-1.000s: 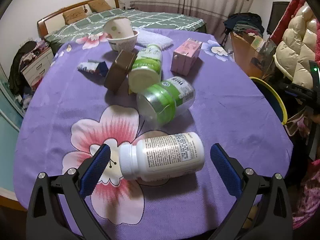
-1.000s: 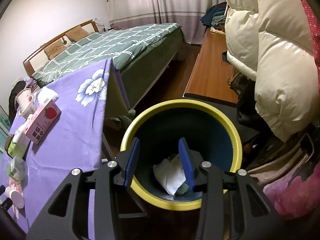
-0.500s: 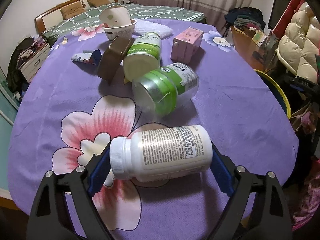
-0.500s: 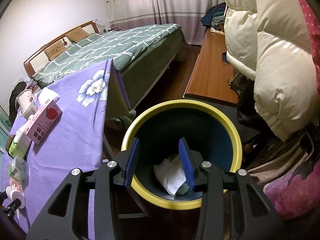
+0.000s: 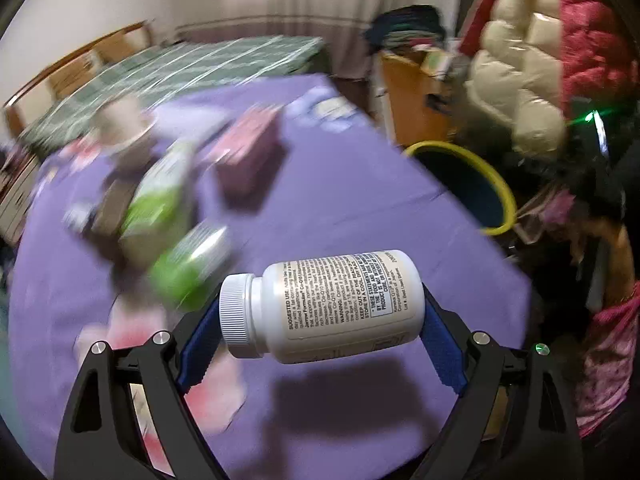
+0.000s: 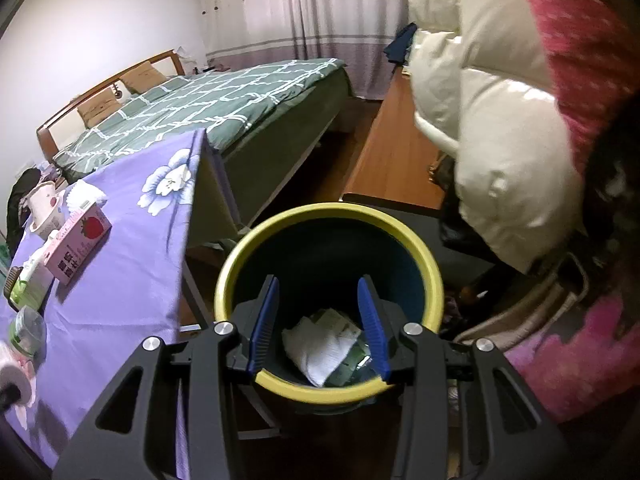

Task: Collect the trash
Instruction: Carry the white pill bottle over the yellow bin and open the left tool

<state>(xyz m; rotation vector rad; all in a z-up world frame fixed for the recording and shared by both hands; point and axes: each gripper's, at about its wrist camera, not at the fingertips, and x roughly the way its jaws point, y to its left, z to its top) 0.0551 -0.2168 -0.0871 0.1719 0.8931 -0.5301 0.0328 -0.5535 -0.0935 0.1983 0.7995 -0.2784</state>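
My left gripper (image 5: 320,320) is shut on a white pill bottle (image 5: 324,306), held sideways by cap and base, lifted above the purple flowered tablecloth (image 5: 360,200). The yellow-rimmed dark blue bin (image 5: 472,188) stands beyond the table's right edge. My right gripper (image 6: 318,320) is open and empty, hovering over that bin (image 6: 328,216), which holds white crumpled paper (image 6: 320,344) and green wrappers. The bottle's cap also shows in the right wrist view (image 6: 14,376).
On the table lie two green-labelled jars (image 5: 168,208), a pink carton (image 5: 248,156), a brown lid and a paper cup in a bowl (image 5: 120,128), all blurred. A bed (image 6: 200,96), a wooden bench (image 6: 392,148) and padded jackets (image 6: 492,120) surround the bin.
My left gripper closed on the white bottle, lifted it off the cloth and swung right toward the bin. The right gripper stayed over the bin, open.
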